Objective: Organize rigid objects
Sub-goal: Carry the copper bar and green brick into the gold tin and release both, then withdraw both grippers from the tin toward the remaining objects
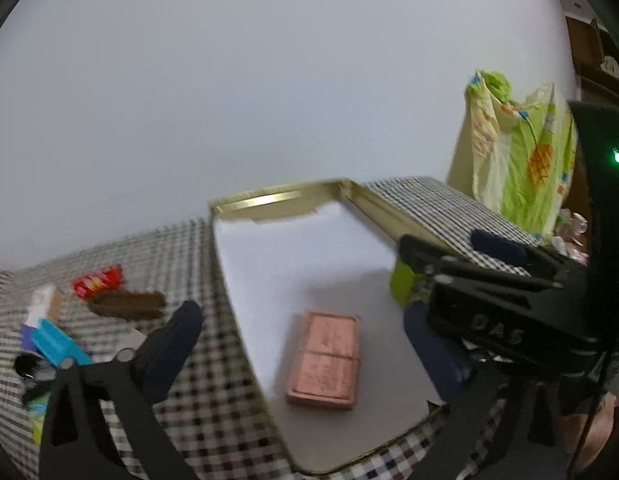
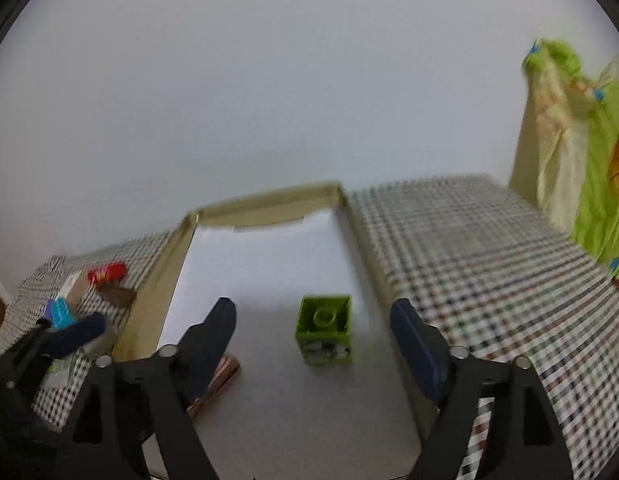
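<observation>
A shallow gold-rimmed tray (image 1: 269, 200) with a white floor lies on a checked tablecloth; it also shows in the right wrist view (image 2: 269, 200). A pink flat case (image 1: 325, 360) lies inside it, partly hidden behind my right gripper's left finger in the right wrist view (image 2: 225, 376). A green toy block (image 2: 324, 330) stands in the tray, seen partly in the left wrist view (image 1: 401, 284). My left gripper (image 1: 305, 340) is open and empty above the pink case. My right gripper (image 2: 313, 332) is open, its fingers apart on either side of the green block.
Left of the tray lie a red packet (image 1: 97, 282), a brown comb-like piece (image 1: 127, 304), a blue block (image 1: 57, 344) and a small box (image 1: 45, 300). A green and cream cloth bag (image 1: 517, 156) stands at the back right. A white wall is behind.
</observation>
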